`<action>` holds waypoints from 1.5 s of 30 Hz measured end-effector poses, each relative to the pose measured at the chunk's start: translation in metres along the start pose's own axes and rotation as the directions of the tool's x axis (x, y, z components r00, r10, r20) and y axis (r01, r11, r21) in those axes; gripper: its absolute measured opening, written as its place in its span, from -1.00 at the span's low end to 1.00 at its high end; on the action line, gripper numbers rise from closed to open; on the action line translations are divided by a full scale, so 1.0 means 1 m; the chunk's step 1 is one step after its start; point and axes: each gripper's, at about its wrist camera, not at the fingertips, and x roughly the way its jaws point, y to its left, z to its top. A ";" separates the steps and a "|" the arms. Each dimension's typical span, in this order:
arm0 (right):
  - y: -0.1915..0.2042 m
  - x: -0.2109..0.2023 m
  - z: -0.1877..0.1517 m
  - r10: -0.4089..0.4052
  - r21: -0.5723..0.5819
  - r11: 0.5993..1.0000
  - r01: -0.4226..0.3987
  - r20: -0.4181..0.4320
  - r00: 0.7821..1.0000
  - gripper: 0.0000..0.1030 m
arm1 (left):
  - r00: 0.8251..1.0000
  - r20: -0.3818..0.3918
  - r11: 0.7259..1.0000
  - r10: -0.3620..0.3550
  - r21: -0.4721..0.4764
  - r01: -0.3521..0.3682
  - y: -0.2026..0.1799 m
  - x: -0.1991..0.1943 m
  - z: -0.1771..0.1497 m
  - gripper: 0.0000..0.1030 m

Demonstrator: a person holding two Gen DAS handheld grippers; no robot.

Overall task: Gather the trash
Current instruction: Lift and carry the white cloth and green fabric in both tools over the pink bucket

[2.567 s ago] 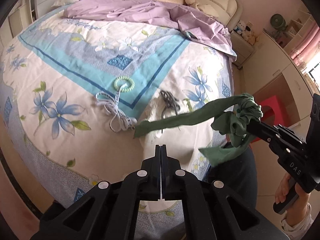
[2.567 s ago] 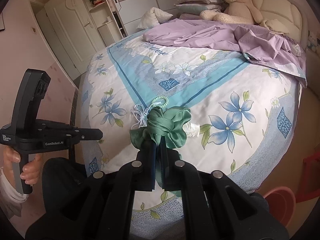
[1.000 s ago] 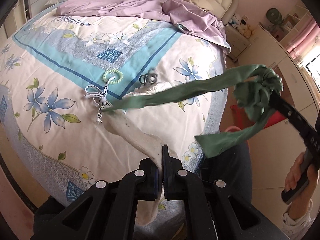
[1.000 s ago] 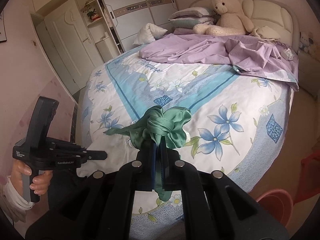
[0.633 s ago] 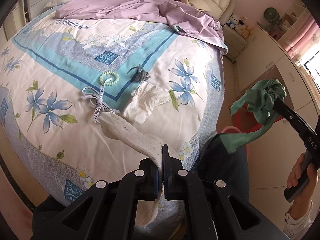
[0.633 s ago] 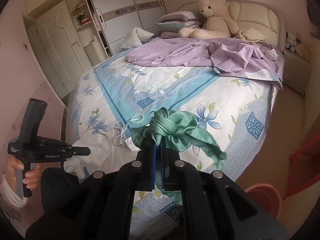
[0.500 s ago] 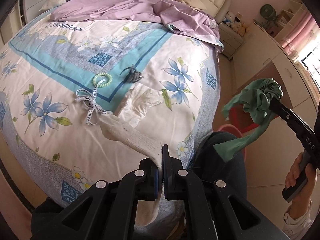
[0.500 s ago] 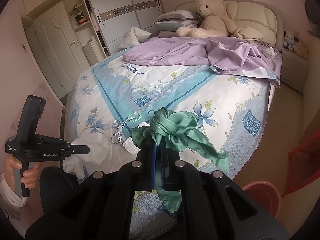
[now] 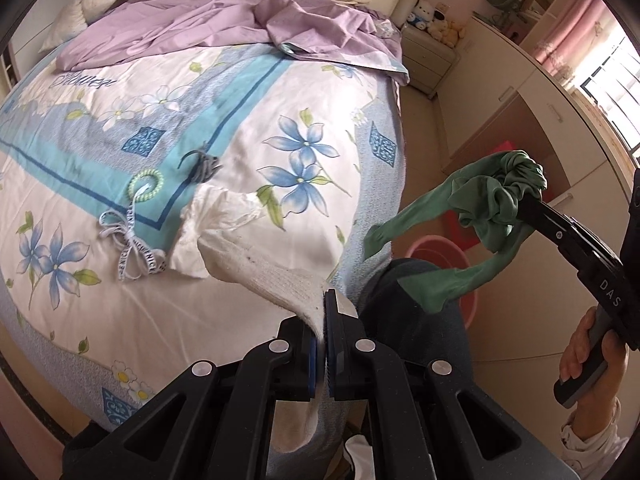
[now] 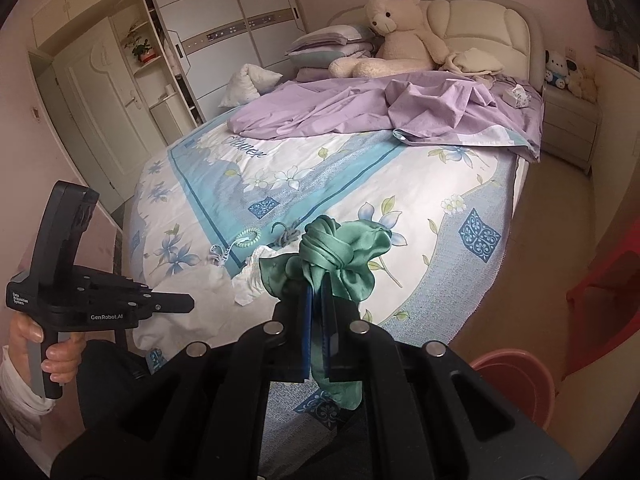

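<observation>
Grippers both loaded: your left gripper [image 9: 323, 312] now clamps the white sock [image 9: 256, 268], your right gripper [image 10: 318, 284] the green scarf [image 10: 340, 252], swung clear of the bed [image 9: 240, 92] towards the pink basin [image 9: 440, 248].

both claws clamped tight, left claw [image 9: 322, 312] and right claw [image 10: 319, 292] angled downward

Home bedroom: bed [image 10: 472, 216], teddy bear [image 10: 396, 36], wardrobe [image 10: 240, 20], nightstand [image 10: 568, 128].
</observation>
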 end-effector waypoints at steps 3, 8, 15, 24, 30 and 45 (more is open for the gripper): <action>-0.012 -0.005 -0.002 -0.014 0.016 1.000 0.014 0.005 1.000 -0.93 | 1.000 -0.012 1.000 -0.005 0.025 0.006 -0.013 0.007 0.007 -0.91; -0.035 -0.016 -0.006 -0.042 0.052 0.998 0.041 0.021 0.999 -0.93 | 0.999 -0.031 0.997 -0.013 0.072 0.015 -0.039 0.022 0.021 -0.91; -0.074 -0.031 -0.013 -0.085 0.115 0.990 0.080 0.039 0.996 -0.93 | 0.998 -0.056 0.988 -0.030 0.149 0.038 -0.083 0.045 0.041 -0.91; -0.118 -0.048 -0.026 -0.139 0.194 0.973 0.128 0.048 0.989 -0.93 | 0.994 -0.095 0.967 -0.054 0.243 0.076 -0.143 0.073 0.061 -0.91; -0.142 -0.060 -0.033 -0.178 0.234 0.959 0.159 0.061 0.982 -0.93 | 0.991 -0.114 0.948 -0.077 0.301 0.108 -0.184 0.087 0.069 -0.91; -0.194 -0.093 -0.068 -0.289 0.337 0.905 0.260 0.039 0.956 -0.91 | 0.970 -0.202 0.879 -0.138 0.427 0.214 -0.280 0.131 0.067 -0.90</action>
